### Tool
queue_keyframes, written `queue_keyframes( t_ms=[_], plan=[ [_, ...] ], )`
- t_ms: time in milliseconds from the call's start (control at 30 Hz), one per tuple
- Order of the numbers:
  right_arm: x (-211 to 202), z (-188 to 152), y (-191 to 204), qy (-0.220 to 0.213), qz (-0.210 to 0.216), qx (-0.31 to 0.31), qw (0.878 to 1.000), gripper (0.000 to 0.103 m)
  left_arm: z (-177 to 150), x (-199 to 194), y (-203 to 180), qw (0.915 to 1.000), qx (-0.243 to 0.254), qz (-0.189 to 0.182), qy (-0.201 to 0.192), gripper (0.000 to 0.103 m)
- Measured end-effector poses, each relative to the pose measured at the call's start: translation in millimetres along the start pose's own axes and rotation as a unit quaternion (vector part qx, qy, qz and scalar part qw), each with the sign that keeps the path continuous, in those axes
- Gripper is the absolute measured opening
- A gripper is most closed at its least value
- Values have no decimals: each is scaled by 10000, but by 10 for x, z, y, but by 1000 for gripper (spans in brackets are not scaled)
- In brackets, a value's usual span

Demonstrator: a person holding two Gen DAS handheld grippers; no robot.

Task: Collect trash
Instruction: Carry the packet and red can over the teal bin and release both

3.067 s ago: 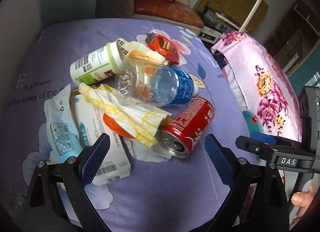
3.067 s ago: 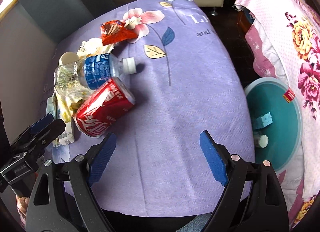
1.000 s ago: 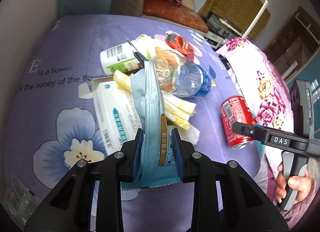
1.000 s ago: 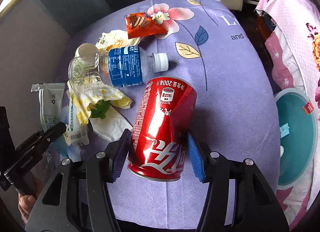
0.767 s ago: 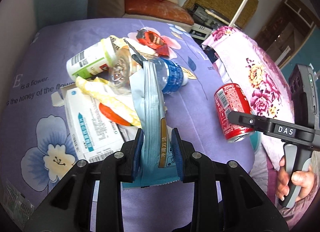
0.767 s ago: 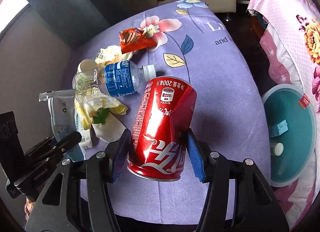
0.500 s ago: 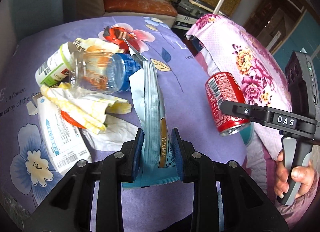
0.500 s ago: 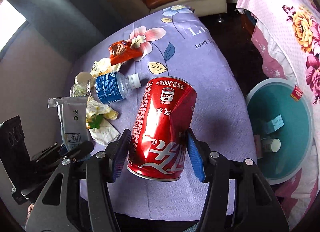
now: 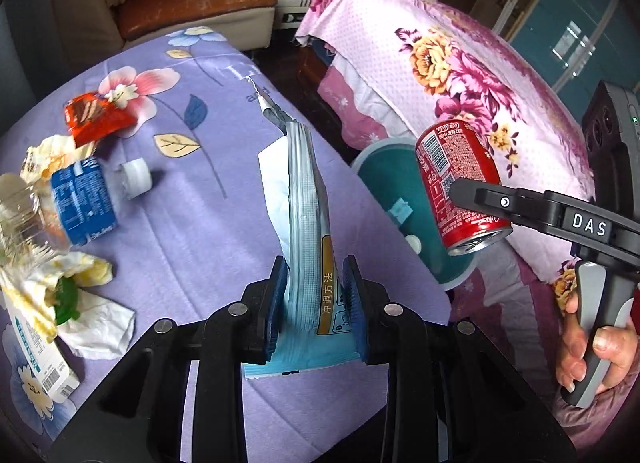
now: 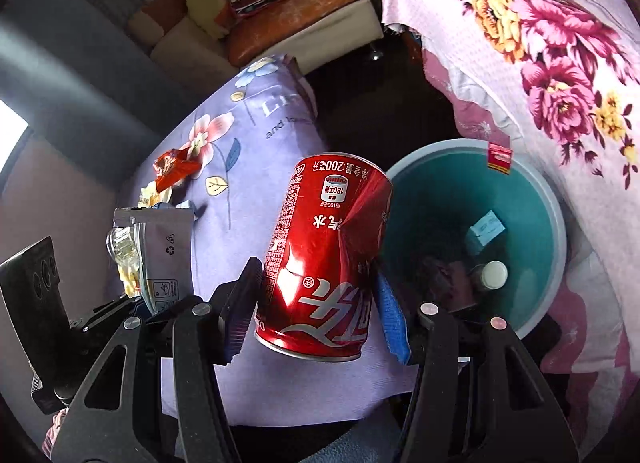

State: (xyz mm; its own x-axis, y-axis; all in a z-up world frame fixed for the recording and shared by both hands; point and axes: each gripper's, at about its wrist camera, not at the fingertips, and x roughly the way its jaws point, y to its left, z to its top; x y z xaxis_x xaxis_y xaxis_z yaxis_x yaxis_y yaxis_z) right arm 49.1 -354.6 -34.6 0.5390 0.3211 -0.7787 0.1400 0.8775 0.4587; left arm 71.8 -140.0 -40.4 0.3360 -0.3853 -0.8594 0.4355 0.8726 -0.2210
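The right claw (image 10: 316, 303) grips the can (image 10: 324, 255) above the bench edge, just left of the bin (image 10: 532, 199). The left claw (image 9: 316, 299) pinches a pouch (image 9: 308, 199) upright over the bench (image 9: 208, 231). Best to carry each fully over the bin's mouth before letting go, can first.

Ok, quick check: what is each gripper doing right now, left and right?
Left gripper: closed on the blue foil pouch.
Right gripper: closed on the red soda can.
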Motion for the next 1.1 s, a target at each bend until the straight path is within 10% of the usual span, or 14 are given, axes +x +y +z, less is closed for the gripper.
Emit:
queue_keyframes(
  t_ms=[700, 833, 900, 1100],
  plan=[
    [-159, -88, -1187, -116, -412, 865, 9953, 53, 406, 843, -1083, 9954, 836, -26, 472, 31],
    [-171, -80, -1221, -117, -441, 874, 9951, 53, 436, 857, -1133, 9954, 857, 29, 423, 51],
    [-159, -73, -1226, -97, -443, 874, 9951, 53, 441, 852, -1126, 9959, 812, 78, 389, 78],
    [-113, -67, -1189, -40, -437, 851, 9954, 53, 439, 807, -1041, 9963, 747, 259, 330, 83]
  ],
)
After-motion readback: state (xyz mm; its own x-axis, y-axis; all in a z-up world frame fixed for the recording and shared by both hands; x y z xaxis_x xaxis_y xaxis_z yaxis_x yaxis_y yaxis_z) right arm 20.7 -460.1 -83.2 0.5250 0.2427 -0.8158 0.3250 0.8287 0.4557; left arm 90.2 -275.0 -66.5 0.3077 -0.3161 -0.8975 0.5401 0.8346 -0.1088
